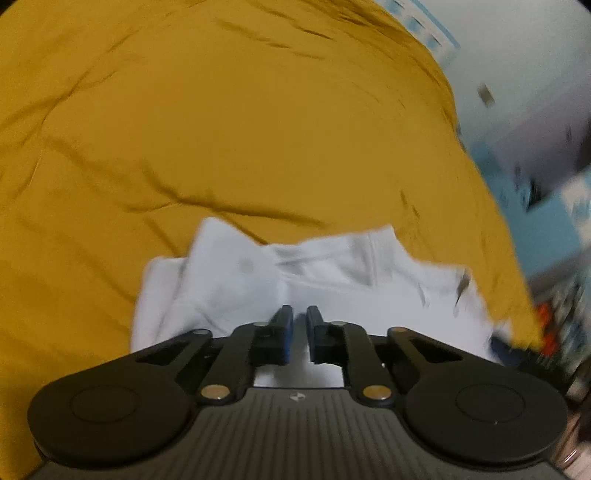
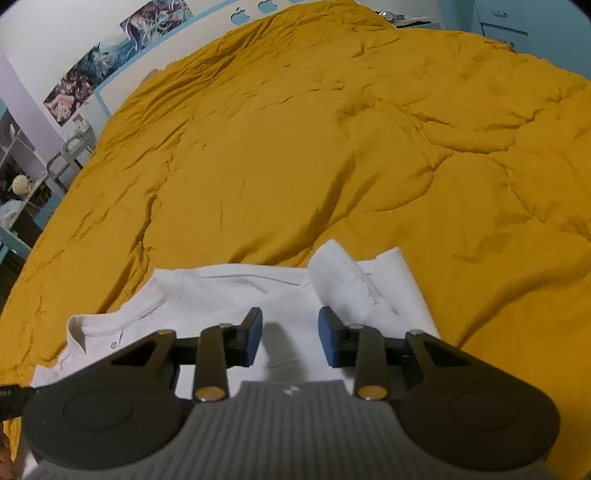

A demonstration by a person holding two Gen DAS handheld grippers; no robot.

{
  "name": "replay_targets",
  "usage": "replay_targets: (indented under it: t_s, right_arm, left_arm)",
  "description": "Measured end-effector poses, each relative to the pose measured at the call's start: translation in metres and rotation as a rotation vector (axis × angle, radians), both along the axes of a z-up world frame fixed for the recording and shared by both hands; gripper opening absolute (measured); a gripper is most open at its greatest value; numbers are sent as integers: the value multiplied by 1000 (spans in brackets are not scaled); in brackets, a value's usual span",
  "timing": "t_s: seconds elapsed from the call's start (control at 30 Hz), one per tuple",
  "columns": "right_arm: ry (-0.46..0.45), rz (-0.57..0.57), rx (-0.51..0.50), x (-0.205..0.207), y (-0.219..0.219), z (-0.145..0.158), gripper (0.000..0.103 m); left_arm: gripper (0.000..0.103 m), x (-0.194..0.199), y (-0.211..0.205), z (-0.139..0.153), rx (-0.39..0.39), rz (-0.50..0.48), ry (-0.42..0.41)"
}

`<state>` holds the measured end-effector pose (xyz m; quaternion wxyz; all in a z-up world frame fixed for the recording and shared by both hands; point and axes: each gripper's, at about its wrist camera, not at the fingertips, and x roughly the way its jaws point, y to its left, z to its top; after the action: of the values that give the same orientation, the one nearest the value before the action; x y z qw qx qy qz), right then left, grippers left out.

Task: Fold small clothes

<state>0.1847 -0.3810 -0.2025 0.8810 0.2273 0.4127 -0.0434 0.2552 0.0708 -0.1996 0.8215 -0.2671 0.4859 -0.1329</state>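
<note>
A small white garment [image 1: 229,273] lies partly folded on a mustard-yellow duvet [image 1: 221,129]. In the left wrist view, which is blurred, my left gripper [image 1: 299,312] hovers over the cloth with only a narrow gap between its blue pads and nothing between them. In the right wrist view the same white garment [image 2: 236,291] shows a collar with snap buttons [image 2: 99,325] at the lower left and a sleeve [image 2: 340,277] folded inward at the right. My right gripper [image 2: 290,317] stands open just above the middle of the cloth, holding nothing.
The yellow duvet [image 2: 332,147] covers the whole bed, wrinkled and puffy. Posters [image 2: 110,62] hang on the wall at the far left, with a chair [image 2: 70,151] beside the bed. A blue cabinet [image 2: 502,22] stands at the far right. Blurred blue furniture [image 1: 554,229] lies past the bed's right edge.
</note>
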Motion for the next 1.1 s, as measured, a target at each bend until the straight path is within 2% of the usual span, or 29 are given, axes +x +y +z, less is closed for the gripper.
replay_targets:
  t_s: [0.07,0.17,0.23,0.37,0.47,0.53,0.6,0.7,0.77,0.83,0.97,1.1]
  right_arm:
    - [-17,6,-3,-6,0,9,32]
    - [-77,26,-39,-30,8,36,47]
    - [-106,59,-64,-47,16,50,47]
    - [-127,143,-102,-86,33,75,48]
    - [-123,183,-103,-126,40,86,48]
    - [-123,186,-105,-151,45,88,48]
    - [-108,176,-101,-176,46,88,55]
    - [-47,152,-110,-200,45,76,55]
    - [3,133,-114,-211,42,63,54]
    - [-10,113,-78,-224,38,58,54]
    - [-14,60,-22,-232,32,56,54]
    - [5,56,-36,-228,39,65,56]
  left_arm:
    - [15,-5,5,5,-13,25,-5]
    - [26,-29,0,31,123,23,-91]
    - [29,-50,-4,48,176,12,-146]
    - [34,-101,-13,73,139,-25,-215]
    - [36,-133,-34,81,121,-86,-244]
    - [40,-145,-47,82,100,-127,-241]
    - [44,-156,-55,77,88,-152,-226]
    - [45,-162,-60,65,136,-168,-193]
    - [45,-158,-57,53,133,-131,-145]
    - [44,-162,-43,44,88,-59,-106]
    - [38,-172,-25,41,67,-15,-118]
    - [42,-188,-9,59,29,38,-112]
